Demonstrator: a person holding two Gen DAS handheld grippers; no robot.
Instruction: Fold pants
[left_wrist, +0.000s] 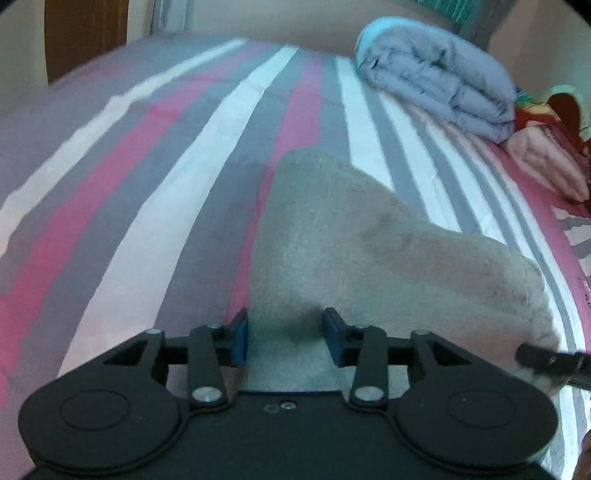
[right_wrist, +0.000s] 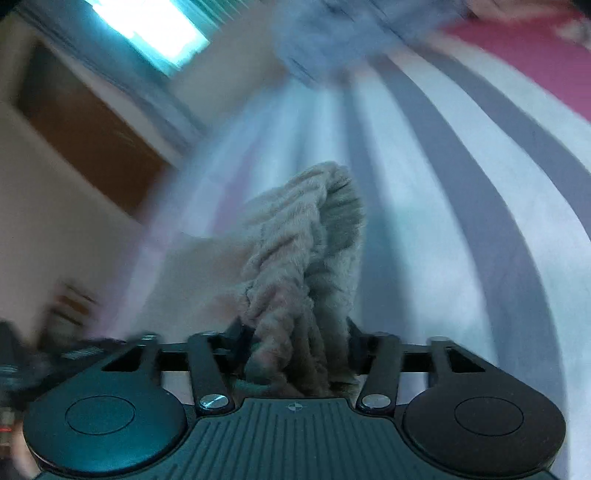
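- Gripping the fuzzy beige fleece pants (right_wrist: 295, 258), my right gripper (right_wrist: 295, 354) is hiding its pads in bunched fabric.
- My left gripper (left_wrist: 284, 339) is straddling the cloth, jaws apart; I cannot tell whether it is pinching.
- Blur is smearing the striped bedsheet (right_wrist: 443, 221).

You're working over a bed (left_wrist: 155, 155) covered with a sheet striped in pink, grey and white. The fuzzy grey pants (left_wrist: 369, 251) lie on it in front of you. Toward its far right sits a folded grey-blue comforter (left_wrist: 439, 77), with folded pink cloth (left_wrist: 546, 162) just beside it.
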